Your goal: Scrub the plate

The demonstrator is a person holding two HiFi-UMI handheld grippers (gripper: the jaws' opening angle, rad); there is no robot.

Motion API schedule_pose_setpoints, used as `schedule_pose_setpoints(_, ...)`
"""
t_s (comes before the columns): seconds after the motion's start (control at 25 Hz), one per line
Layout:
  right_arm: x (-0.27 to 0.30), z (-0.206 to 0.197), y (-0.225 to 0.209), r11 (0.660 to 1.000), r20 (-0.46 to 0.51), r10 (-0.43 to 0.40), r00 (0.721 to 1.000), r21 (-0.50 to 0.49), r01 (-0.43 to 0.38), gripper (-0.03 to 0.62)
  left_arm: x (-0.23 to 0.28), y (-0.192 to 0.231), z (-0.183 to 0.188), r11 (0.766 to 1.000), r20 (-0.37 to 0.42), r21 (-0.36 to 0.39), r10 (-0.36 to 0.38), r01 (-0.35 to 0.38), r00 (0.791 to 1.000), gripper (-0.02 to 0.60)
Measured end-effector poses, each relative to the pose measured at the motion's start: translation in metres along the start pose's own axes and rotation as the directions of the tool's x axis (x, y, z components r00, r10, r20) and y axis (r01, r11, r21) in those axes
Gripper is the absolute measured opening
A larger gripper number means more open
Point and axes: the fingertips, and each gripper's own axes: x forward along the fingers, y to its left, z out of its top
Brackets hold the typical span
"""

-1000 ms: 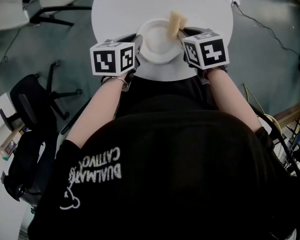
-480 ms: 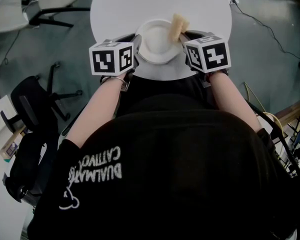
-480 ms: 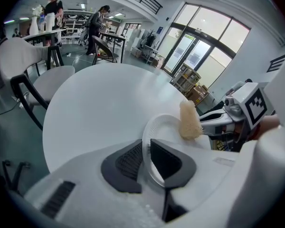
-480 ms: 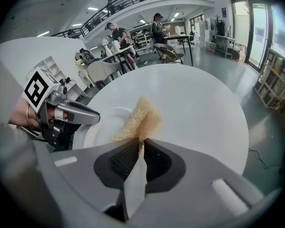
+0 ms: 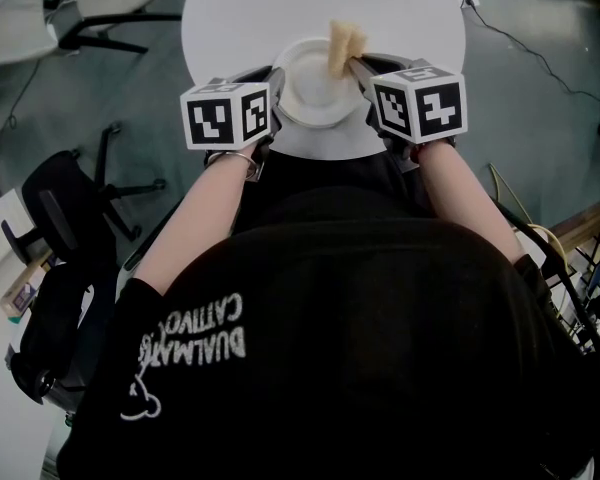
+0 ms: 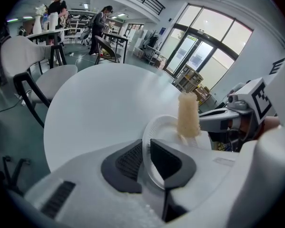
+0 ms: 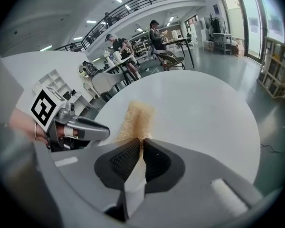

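The left gripper (image 6: 146, 159) is clamped on the near left rim of the plate (image 5: 310, 86), apparently to steady it at the near edge of the round table (image 5: 250, 13). The right gripper (image 7: 140, 156) pinches the sponge (image 5: 344, 44), which lies over the plate's far right side for scrubbing.

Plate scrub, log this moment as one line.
left gripper: jaws clamped on plate rim | right gripper: jaws clamped on sponge | sponge: upright on plate | plate: on white table
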Motion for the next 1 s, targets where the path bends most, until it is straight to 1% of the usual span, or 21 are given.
schedule_pose_setpoints(0.12, 0.009, 0.005, 0.017, 0.999, 0.000, 0.052, 0.999, 0.007, -0.052, 0.031, 0.000, 0.000, -0.001, 1.000, 0.003, -0.018, 0.011, -0.011, 1.000, 0.052)
schedule_pose_setpoints(0.32, 0.024, 0.003, 0.041, 0.994, -0.036, 0.089, 0.995, -0.056, -0.091, 0.031, -0.001, 0.000, 0.000, 1.000, 0.012, -0.020, 0.021, -0.021, 1.000, 0.052)
schedule_pose_setpoints(0.52, 0.035, 0.004, 0.050, 0.990, -0.060, 0.069, 0.996, -0.122, -0.076, 0.031, 0.001, 0.001, 0.000, 0.999, 0.017, -0.021, 0.032, -0.032, 0.999, 0.054)
schedule_pose_setpoints(0.68, 0.043, 0.006, 0.062, 0.980, -0.070, 0.064, 0.995, -0.183, -0.076, 0.031, 0.000, 0.001, 0.001, 1.000, 0.016, -0.012, 0.021, -0.020, 1.000, 0.054)
schedule_pose_setpoints(0.76, 0.047, 0.005, 0.064, 0.974, -0.072, 0.049, 0.996, -0.217, -0.064, 0.031, 0.000, 0.001, 0.000, 1.000, 0.017, -0.007, 0.016, -0.016, 1.000, 0.054)
schedule_pose_setpoints(0.92, 0.052, 0.006, 0.060, 0.947, -0.088, -0.009, 0.996, -0.321, -0.020, 0.032, 0.001, 0.001, -0.002, 1.000, 0.018, -0.012, 0.005, -0.005, 1.000, 0.054)
schedule_pose_setpoints(1.0, 0.053, 0.006, 0.058, 0.935, -0.095, -0.031, 0.995, -0.354, -0.005, 0.034, 0.001, 0.001, -0.001, 1.000, 0.019, -0.012, 0.001, 0.000, 1.000, 0.054)
